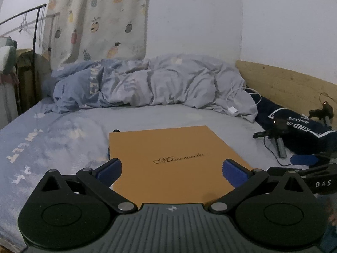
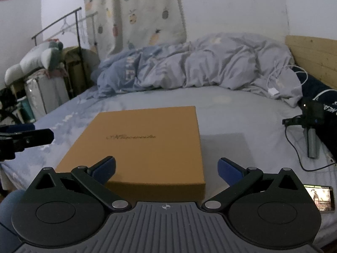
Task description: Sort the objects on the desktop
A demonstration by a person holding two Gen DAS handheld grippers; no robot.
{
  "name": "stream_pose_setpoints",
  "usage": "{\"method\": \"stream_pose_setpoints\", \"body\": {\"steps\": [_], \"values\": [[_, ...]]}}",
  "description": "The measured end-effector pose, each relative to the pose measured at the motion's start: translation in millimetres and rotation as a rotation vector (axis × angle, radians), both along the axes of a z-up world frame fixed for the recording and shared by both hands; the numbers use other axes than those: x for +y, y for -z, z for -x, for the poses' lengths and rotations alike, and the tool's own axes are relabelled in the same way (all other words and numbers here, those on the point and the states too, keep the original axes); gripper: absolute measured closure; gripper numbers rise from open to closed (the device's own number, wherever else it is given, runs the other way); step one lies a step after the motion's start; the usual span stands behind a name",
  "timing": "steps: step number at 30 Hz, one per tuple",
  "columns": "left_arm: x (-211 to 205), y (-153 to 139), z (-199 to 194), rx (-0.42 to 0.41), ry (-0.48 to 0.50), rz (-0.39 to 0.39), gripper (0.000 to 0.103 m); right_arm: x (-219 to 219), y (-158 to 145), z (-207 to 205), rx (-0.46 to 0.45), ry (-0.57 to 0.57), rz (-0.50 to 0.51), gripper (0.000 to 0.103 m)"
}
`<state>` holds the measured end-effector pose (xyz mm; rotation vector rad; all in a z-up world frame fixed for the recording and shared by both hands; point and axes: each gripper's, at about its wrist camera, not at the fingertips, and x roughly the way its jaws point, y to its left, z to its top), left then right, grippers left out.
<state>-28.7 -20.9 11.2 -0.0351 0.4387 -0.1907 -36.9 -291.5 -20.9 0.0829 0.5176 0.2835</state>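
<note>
A flat orange box (image 1: 168, 160) with gold script on its lid lies on the blue bedsheet (image 1: 52, 139). My left gripper (image 1: 171, 174) hangs open just above the box's near part, blue pads spread wide with nothing between them. In the right wrist view the same orange box (image 2: 147, 143) sits ahead and a little left. My right gripper (image 2: 166, 168) is open over the box's near right corner, holding nothing. The left gripper's finger (image 2: 27, 139) shows at the left edge of that view.
A crumpled grey-blue duvet (image 1: 151, 84) with a white charger cable (image 1: 233, 109) lies at the back. A dark pillow (image 1: 294, 130) and small black tripod devices (image 2: 309, 124) sit at the right by the wooden headboard (image 1: 284, 84). A lit phone (image 2: 322, 198) lies near right.
</note>
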Motion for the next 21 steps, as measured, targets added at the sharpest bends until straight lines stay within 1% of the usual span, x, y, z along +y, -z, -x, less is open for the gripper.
{"method": "stream_pose_setpoints", "body": {"steps": [2,9,17,21], "values": [[0.2,-0.1,0.7,-0.007,-0.005,0.000,0.000,1.1,0.0,1.4,0.000,-0.002,0.001,0.000],[-0.7,0.5,1.0,-0.008,-0.049,-0.040,0.000,3.0,0.5,2.7,0.002,0.006,0.002,0.000],[0.2,0.2,0.3,0.003,-0.050,-0.052,0.000,5.0,1.5,4.5,0.004,0.004,0.003,0.000],[-1.1,0.1,0.2,-0.005,-0.037,-0.056,0.000,4.4,1.8,5.1,0.003,0.008,-0.001,0.000]]}}
